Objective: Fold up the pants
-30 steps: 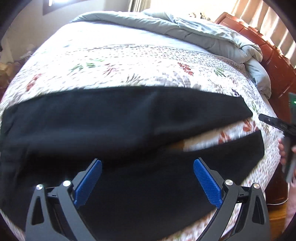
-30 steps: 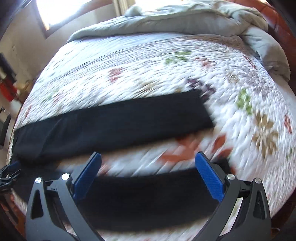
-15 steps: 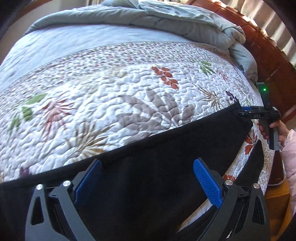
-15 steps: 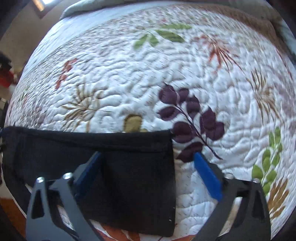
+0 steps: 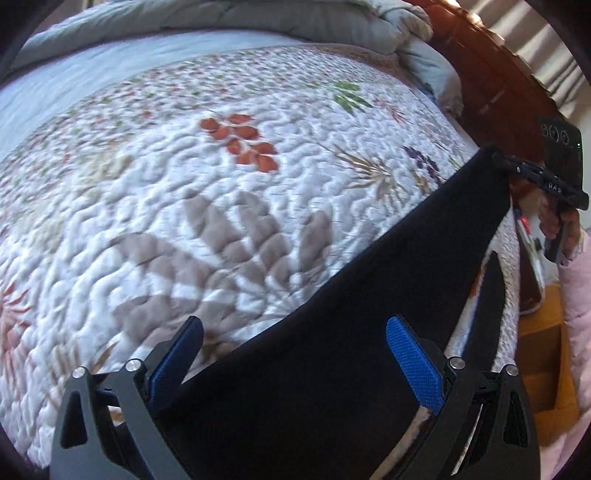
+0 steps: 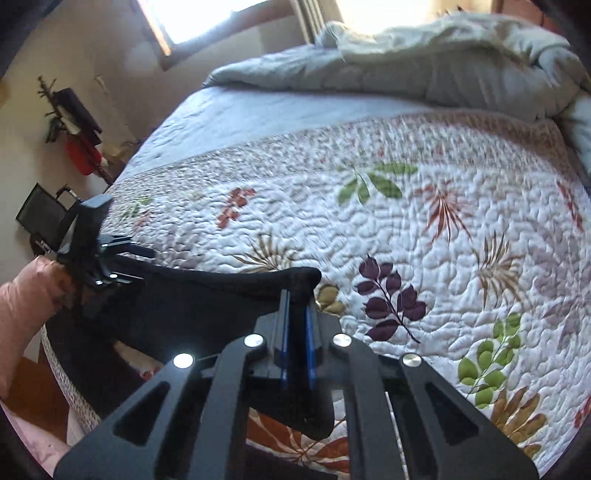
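Observation:
Black pants point(image 5: 369, 302) lie across the near side of a bed with a floral quilt point(image 5: 229, 206). My left gripper point(image 5: 295, 343) is open, its blue pads straddling the upper edge of the far leg. My right gripper point(image 6: 296, 306) is shut on the pants point(image 6: 207, 306) at the hem corner of that leg, lifted slightly off the quilt point(image 6: 424, 236). The right gripper also shows in the left wrist view point(image 5: 517, 168) at the hem end. The left gripper shows in the right wrist view point(image 6: 122, 264) at the far end of the leg. A second leg strip point(image 5: 491, 295) lies nearer the bed edge.
A rumpled grey duvet point(image 6: 424, 62) lies across the head of the bed. A red-brown wooden bed frame point(image 5: 495, 88) runs along the right side. A window point(image 6: 221, 14) and a wall rack with a red bag point(image 6: 79, 147) are at the left.
My right gripper has shut on the hem corner of the far leg and raised it. My left gripper moved forward to the leg's upper edge, still open.

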